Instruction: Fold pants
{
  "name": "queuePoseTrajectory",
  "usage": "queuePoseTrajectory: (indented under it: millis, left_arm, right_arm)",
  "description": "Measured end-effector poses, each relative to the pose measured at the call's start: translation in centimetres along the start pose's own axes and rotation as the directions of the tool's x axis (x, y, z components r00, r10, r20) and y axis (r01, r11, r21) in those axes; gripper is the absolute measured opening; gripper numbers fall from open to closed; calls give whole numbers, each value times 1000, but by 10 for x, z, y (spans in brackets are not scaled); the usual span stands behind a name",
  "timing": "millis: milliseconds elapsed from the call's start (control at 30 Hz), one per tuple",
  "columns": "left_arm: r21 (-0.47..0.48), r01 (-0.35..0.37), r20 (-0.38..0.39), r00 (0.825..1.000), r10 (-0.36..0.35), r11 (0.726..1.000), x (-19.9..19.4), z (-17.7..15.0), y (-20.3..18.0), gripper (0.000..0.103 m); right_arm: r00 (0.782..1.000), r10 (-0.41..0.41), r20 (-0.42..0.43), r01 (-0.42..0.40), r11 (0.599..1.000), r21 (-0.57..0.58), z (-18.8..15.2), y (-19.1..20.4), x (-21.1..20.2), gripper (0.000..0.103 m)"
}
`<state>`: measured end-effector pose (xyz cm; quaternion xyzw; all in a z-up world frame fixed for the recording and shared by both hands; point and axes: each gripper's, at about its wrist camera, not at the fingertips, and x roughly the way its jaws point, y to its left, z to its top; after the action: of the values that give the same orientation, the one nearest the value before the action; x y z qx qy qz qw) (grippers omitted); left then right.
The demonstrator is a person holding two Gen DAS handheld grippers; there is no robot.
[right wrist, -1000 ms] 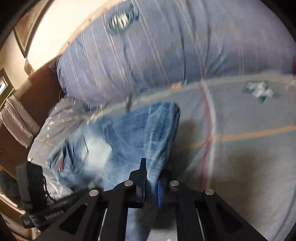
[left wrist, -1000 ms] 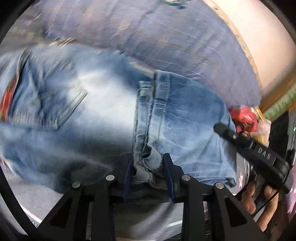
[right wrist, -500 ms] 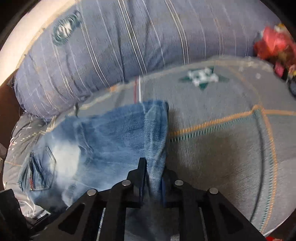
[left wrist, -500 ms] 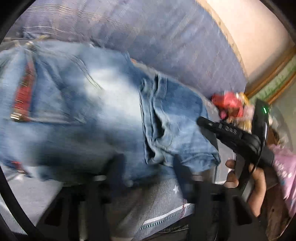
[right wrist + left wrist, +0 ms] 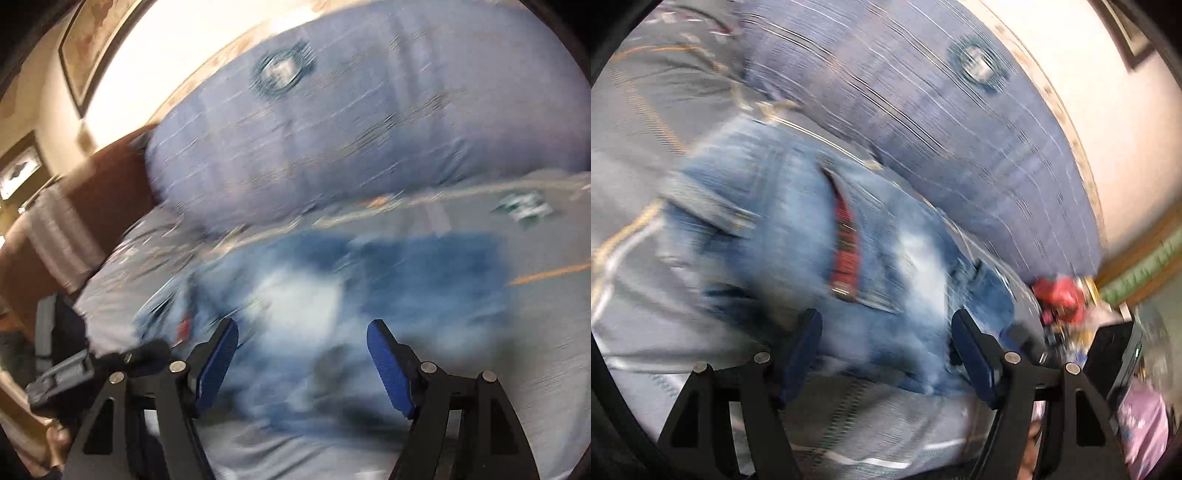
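Observation:
The blue jeans (image 5: 820, 236) lie folded on the grey bedspread (image 5: 635, 110), with a red label strip (image 5: 846, 251) showing near the waist. My left gripper (image 5: 886, 336) is open and empty, its blue pads just above the near edge of the jeans. In the right wrist view the jeans (image 5: 332, 295) are a blurred blue patch. My right gripper (image 5: 303, 347) is open and empty above them. The left gripper's body (image 5: 74, 369) shows at the lower left there.
A large blue striped pillow (image 5: 923, 110) lies behind the jeans, also in the right wrist view (image 5: 351, 129). A red object (image 5: 1060, 299) and clutter sit at the bed's right edge. A brown headboard (image 5: 103, 184) and the wall stand at the left.
Both grippers have let go of the denim and opened wide. Both have pulled back from the jeans, which now lie folded on the bed. Both views are blurred by motion.

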<state>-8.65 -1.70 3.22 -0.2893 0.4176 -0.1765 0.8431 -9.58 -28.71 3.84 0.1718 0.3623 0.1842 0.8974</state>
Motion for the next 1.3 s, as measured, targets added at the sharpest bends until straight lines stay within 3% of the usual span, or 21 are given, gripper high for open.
queuePoseTrajectory:
  millis: [67,233,267,333,467,600,633,667,800,833,900,933,1033,1200,1300]
  left_arm:
    - [-64,12,34,999,-10,998,-11,5,15,73]
    - [-218,-91,60,993,106,972,-20,14,55,73]
    - [-245,-101,40,993,114,964,-16,15,63,73]
    - [-292,-125,4,991,132,948,-7,14,74,73]
    - [-347,-127,-17,992,129,929,4,13,84,73]
    - [-370,-123,-13,992,127,921,12,26,86,70]
    - [-365,-141,-14,989,146,920,12,30,85,50]
    - [-356,-163,-12,985,170,920,11,32,83,44]
    - [-322,-179,2,982,190,929,13,32,74,45]
    - [-341,-172,-10,984,179,924,15,32,80,55]
    - [-386,-159,-33,987,159,909,23,33,91,64]
    - [-400,-149,-37,989,147,904,24,32,98,63]
    - [-368,-165,-38,986,163,915,21,32,91,46]
    - [-276,-173,-11,984,177,945,8,30,58,46]
    - [-286,-203,-49,979,198,936,17,36,57,46]
  right_arm:
    - [999,29,-42,-31,999,-33,-5,11,17,76]
    - [989,86,-118,-95,993,-70,-19,44,47,73]
    - [987,87,-133,-98,992,-81,-24,50,54,70]
    - [979,82,-184,-103,989,-105,-33,57,67,51]
    - [969,54,-241,-87,988,-128,-47,55,82,46]
    - [964,83,-254,-110,989,-94,-47,45,83,46]
    - [963,85,-255,-111,990,-90,-48,44,82,47]
    - [963,86,-254,-112,990,-90,-48,42,82,47]
    - [964,73,-257,-103,989,-106,-49,45,80,47]
    - [964,71,-258,-102,989,-106,-49,45,80,47]
    - [963,72,-261,-102,990,-102,-48,46,80,47]
    - [962,74,-263,-103,990,-97,-49,45,80,47]
    - [961,72,-267,-101,990,-97,-47,47,83,47]
    - [961,66,-269,-96,990,-101,-47,47,86,47]
    - [960,71,-269,-100,990,-97,-47,47,85,47]
